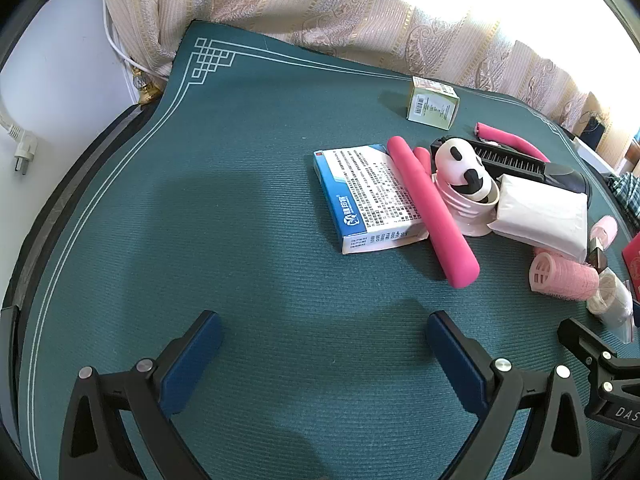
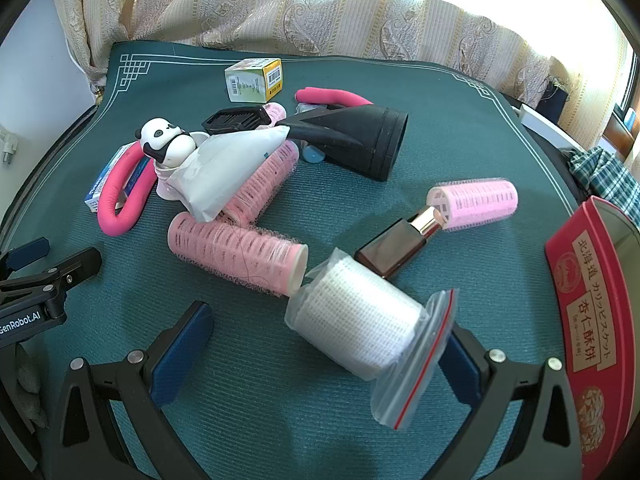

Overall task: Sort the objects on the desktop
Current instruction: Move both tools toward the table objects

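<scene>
Blue-padded and spread wide, my left gripper (image 1: 324, 344) holds nothing, with only bare mat between its fingers. My right gripper (image 2: 324, 338) is equally wide; a white mesh roll in a clear zip bag (image 2: 360, 320) lies between its fingers, the bag's mouth against the right pad, ungripped.

Items outward from the right gripper:
- pink hair roller with netted surface (image 2: 236, 258), touching the bagged roll's far end;
- brown square bottle with a rose-gold neck (image 2: 394, 250), just behind the roll, its neck against a second pink hair roller (image 2: 476, 202);
- red biscuit tin with printed lettering (image 2: 596, 320), at the right edge;
- white soft packet (image 2: 228, 168) lying over a third pink roller (image 2: 264, 178);
- panda-headed white figurine (image 2: 166, 142);
- bent pink foam rod (image 2: 124, 196) lying over a blue-and-white carton (image 1: 368, 196);
- black funnel-shaped nozzle (image 2: 360, 140) and black comb (image 2: 236, 118);
- small yellow-green box (image 2: 254, 80), farthest back.

Surface: teal ribbed mat with white fret border (image 1: 224, 216). Behind it hangs a beige patterned curtain (image 2: 320, 12), brightly backlit.
</scene>
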A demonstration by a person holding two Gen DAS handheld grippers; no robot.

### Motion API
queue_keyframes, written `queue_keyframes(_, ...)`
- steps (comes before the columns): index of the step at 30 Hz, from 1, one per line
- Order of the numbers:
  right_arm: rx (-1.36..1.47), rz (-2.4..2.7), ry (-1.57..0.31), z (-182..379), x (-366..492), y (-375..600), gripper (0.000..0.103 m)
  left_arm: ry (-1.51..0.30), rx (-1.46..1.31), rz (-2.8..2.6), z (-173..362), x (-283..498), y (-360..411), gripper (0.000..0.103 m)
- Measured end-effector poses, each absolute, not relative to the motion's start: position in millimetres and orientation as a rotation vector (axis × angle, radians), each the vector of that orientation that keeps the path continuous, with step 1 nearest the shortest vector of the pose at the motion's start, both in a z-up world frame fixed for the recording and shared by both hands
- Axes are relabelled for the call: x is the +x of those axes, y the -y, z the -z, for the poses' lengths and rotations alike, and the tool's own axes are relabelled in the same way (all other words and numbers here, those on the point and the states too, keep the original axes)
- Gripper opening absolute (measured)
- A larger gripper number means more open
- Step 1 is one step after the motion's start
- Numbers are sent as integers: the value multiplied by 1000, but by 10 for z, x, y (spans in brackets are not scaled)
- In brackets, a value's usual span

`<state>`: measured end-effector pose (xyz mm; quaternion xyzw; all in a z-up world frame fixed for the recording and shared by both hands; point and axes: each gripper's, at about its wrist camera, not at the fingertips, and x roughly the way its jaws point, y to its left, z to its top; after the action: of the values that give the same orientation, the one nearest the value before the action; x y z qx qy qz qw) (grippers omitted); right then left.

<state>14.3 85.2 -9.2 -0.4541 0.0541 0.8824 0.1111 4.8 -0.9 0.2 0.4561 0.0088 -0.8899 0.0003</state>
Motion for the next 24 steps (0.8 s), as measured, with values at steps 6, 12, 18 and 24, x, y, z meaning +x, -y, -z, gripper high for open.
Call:
queue_keyframes(6,-1334,-2591,-160,67,146,-848,103,-28,1432,2795,-1,49,10,103)
queue_keyframes(12,-1418,-2675,-121,45,142,-929,103,-28,1432,2795,-2,47,7,103)
queue_keyframes(18,-1435,-2677,-98,51,162,-902,103,-28,1433,2796,-4,60,13,103)
queue_keyframes(24,-1431,-2678,-98,50,172,-917,103,-28,1436,2798,-2,60,23,103)
